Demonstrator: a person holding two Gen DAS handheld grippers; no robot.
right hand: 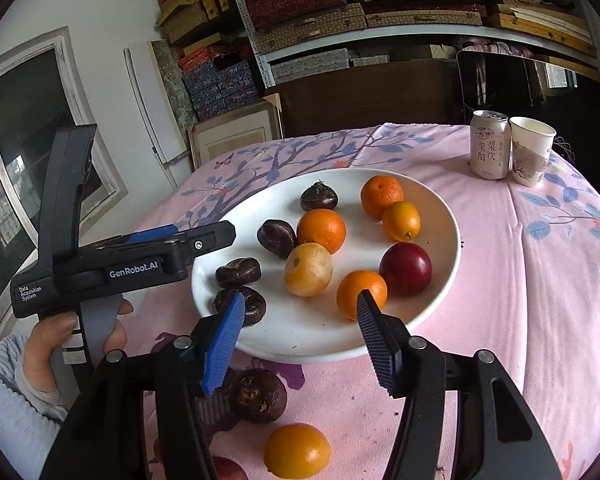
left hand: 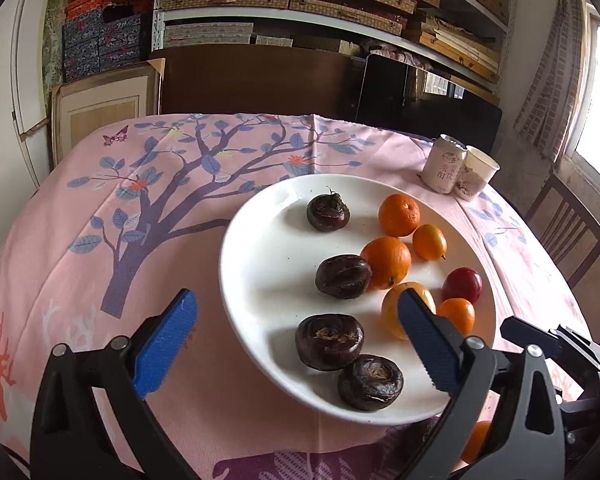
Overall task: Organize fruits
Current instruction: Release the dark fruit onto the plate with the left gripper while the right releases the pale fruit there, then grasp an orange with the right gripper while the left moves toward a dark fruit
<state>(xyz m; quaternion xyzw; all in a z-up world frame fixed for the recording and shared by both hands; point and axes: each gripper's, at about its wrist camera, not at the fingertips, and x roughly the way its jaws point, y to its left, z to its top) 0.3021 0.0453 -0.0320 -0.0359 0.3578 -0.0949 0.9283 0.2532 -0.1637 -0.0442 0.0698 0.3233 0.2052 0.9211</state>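
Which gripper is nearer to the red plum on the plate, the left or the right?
Right. The right gripper hovers just before the red plum; the left gripper stands at the plate's far-left edge.

The cloth-covered tabletop [right hand: 540, 300] carries a white plate [right hand: 448, 216]; behind it stand a can [right hand: 489, 146] and paper cup [right hand: 532, 152]; before it lie a dark fruit [right hand: 258, 396], an orange fruit [right hand: 297, 450] and perhaps a red one [right hand: 230, 470].

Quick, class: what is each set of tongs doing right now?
Left tongs: wide open, holding nothing.
Right tongs: open, holding nothing.

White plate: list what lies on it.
On the white plate: four dark water chestnuts, four orange citrus fruits, one pale yellow fruit, one red plum. Anything under the fruits stays hidden.
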